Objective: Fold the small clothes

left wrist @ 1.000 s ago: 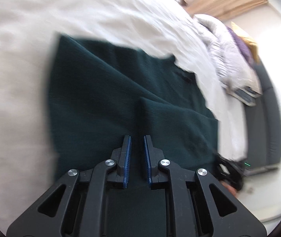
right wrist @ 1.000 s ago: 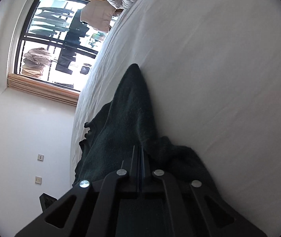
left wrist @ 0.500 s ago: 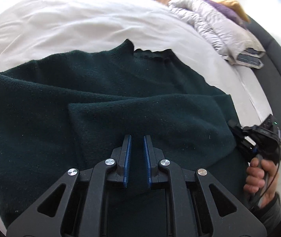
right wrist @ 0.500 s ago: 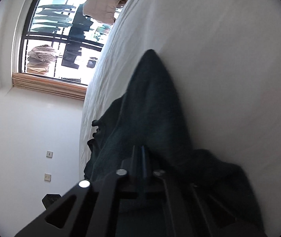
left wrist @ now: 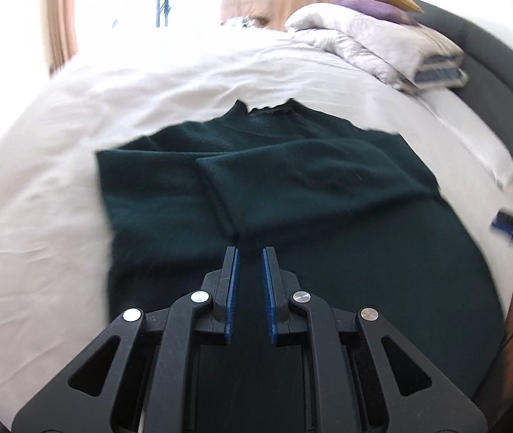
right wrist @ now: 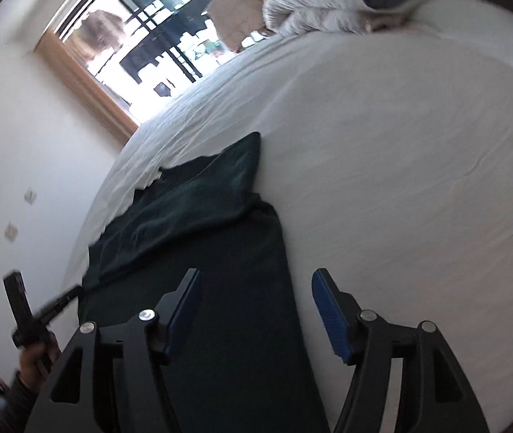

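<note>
Your right gripper point(right wrist: 254, 310) jaws are opening, nothing pinched, left gripper point(left wrist: 249, 290) nearly together and empty, dark green knit sweater point(left wrist: 292, 195) flat just ahead on white bedsheet point(left wrist: 40, 198): grab hem corners evenly, fold toward collar.

Daylight pours in through the window point(right wrist: 155, 47), which is blown out to near white in the left wrist view and keeps its dark bars only in the right wrist view. The white bed point(left wrist: 58, 166) near the window glares and loses its creases; farther from it the sheet dims to soft grey. The dark sweater point(left wrist: 292, 195) holds little detail, its edge toward the window smeared by motion. Both views are bright, fisheye-bent, ringed by a dark rim, and blurred at the borders; the hand point(right wrist: 34, 357) below the window is smeared.
</note>
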The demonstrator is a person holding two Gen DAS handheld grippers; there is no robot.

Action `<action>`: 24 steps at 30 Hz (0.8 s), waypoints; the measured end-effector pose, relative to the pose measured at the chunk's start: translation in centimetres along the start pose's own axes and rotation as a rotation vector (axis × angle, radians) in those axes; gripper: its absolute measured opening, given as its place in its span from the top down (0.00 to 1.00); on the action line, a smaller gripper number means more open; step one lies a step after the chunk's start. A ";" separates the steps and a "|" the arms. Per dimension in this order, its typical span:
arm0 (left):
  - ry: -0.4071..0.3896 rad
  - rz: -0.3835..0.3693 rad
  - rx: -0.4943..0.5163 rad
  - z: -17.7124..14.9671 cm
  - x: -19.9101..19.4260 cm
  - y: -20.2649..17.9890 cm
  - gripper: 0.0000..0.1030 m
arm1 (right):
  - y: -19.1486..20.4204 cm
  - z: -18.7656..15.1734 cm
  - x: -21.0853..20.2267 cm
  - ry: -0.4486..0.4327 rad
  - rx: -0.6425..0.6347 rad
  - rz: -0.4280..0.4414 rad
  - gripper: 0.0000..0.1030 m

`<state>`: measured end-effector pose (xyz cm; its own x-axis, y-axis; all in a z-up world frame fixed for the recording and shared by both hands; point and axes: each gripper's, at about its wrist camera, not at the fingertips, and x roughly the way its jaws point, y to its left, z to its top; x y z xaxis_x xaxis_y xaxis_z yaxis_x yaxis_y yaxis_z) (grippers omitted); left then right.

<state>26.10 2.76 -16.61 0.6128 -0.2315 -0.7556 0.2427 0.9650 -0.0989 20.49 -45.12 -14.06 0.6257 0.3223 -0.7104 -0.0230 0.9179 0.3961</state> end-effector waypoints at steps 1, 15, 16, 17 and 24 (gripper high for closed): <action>-0.017 0.002 0.032 -1.2 -1.7 -0.4 0.88 | 1.1 -0.9 -1.2 0.009 -0.064 -0.010 0.36; -0.256 0.154 0.537 -21.3 -16.2 -7.6 0.10 | 4.0 -17.2 -10.8 -0.027 -0.901 -0.411 0.35; -0.259 0.164 0.582 -22.4 -16.5 -8.0 0.10 | 4.0 -18.0 -10.7 -0.017 -0.942 -0.428 0.35; -0.259 0.179 0.629 -23.4 -16.8 -8.3 0.10 | 3.7 -18.9 -10.7 -0.001 -0.977 -0.435 0.35; -0.240 0.364 0.912 -29.7 -15.7 -9.4 0.10 | 3.3 -23.3 -8.7 0.047 -1.183 -0.474 0.40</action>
<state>-8.11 0.94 -23.04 0.8750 -0.0570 -0.4808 0.4313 0.5431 0.7205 -3.20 -39.56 -20.10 0.7358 -0.1061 -0.6688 -0.4991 0.5825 -0.6415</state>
